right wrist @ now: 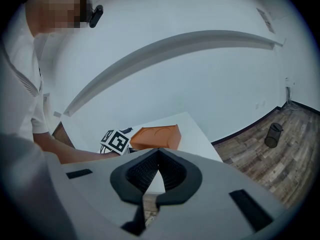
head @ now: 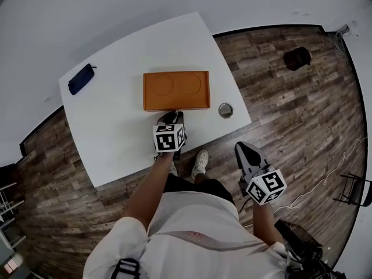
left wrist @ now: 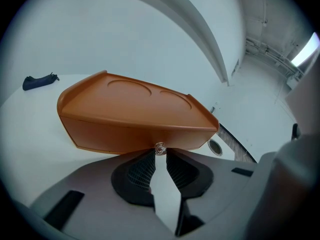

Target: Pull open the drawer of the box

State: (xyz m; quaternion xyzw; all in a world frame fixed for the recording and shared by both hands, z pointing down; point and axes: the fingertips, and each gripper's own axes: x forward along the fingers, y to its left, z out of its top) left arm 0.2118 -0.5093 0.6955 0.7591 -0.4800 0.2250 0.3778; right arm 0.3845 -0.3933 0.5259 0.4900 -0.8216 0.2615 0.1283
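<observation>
I am looking at the flat orange plastic box [head: 176, 90] with two round recesses moulded in its lid. It is lying near the middle of the white table [head: 116, 132], with its drawer front [left wrist: 120, 134] facing me and sitting flush, so nothing is pulled out yet. I am holding the left gripper [left wrist: 160, 153] at the middle of that front. Its fingers are narrowed to a slim gap and, as far as I can judge, are pinching the small clear knob [left wrist: 160, 146] by their very tips. The right gripper [right wrist: 159, 151] is hanging past the table's near edge over the wooden floor [head: 290, 115], fingers closed together on nothing.

I am judging the box to be light and smooth-bottomed, so it may well be sliding toward me along with the drawer. The free gripper pressing down on the lid could be steadying it. The knob is the only place to take hold. It looks small, hard and probably slippery, and it is seated only at the fingertips, so I am expecting to need a slow, straight, level pull. A dark blue pouch [head: 81, 78] and a small round metal tin [head: 225, 110] are lying off to either side of the box.
</observation>
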